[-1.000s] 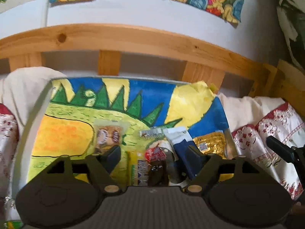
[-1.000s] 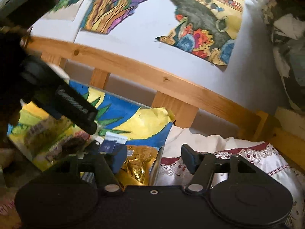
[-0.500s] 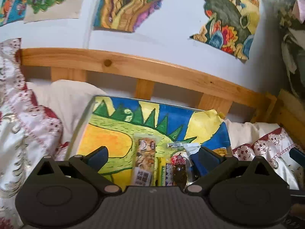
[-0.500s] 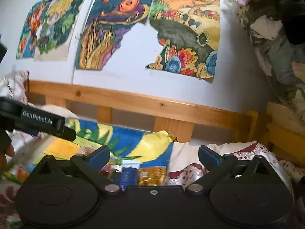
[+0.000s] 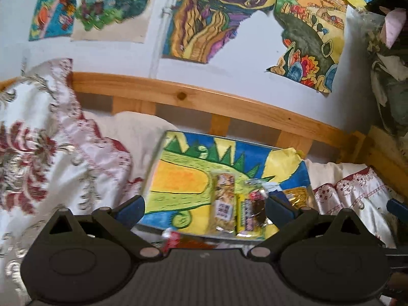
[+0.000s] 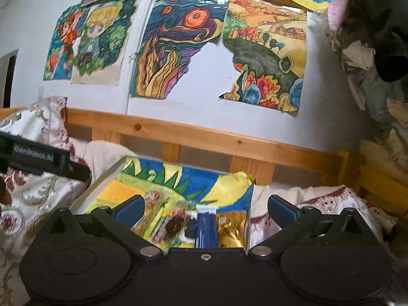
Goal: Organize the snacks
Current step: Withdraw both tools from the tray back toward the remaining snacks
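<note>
Snacks: a row of small packets (image 5: 237, 209) lay side by side on a painted board (image 5: 178, 181) on the bed, just ahead of both sets of fingers.
Feel: they looked light, thin and crinkly, and the gold packet (image 6: 230, 227) looked slippery. I'd pinch one by its flat middle or sealed edge.
Left gripper (image 5: 205, 210): fingers had just opened wide, nothing between them, tipped down a little at the row.
Right gripper (image 6: 205, 210): fingers had just opened wide too, empty, nearly level, with the blue packet (image 6: 205, 225) straight ahead.
</note>
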A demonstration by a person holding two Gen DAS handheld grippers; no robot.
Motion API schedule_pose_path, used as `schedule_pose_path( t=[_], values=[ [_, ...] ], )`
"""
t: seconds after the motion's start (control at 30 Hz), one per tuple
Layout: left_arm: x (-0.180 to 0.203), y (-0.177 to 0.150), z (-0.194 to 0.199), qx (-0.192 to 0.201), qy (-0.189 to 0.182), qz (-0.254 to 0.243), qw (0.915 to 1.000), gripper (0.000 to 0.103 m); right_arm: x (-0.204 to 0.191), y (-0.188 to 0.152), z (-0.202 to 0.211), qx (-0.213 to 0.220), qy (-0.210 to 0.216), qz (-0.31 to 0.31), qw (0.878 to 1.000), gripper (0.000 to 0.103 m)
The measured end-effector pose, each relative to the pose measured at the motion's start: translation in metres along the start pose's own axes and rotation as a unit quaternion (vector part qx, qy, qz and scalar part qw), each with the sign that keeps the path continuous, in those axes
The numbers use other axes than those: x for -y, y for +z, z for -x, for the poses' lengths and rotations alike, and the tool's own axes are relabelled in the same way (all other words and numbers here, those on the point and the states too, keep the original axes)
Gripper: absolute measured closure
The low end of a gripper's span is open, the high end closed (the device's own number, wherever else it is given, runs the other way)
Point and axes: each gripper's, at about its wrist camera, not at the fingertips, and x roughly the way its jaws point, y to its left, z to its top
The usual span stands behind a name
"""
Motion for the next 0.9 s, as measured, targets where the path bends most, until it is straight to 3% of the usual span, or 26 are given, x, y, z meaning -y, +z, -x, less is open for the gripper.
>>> schedule_pose_path(
  t=[0.5, 0.9],
  values=[
    [-0.023, -0.043, 0.052, -0.024, 0.033, -0.023, 0.9989, 0.001, -0.018, -0.035, 0.059, -0.053, 0.013, -0.005, 0.998, 0.001],
    [-0.016, -0.079, 0.067, -0.063, 0.024, -0.071, 0.9952, 0.001, -0.027, -0.059, 0.077, -0.108, 0.033, -0.012, 0.994, 0.001]
  ],
)
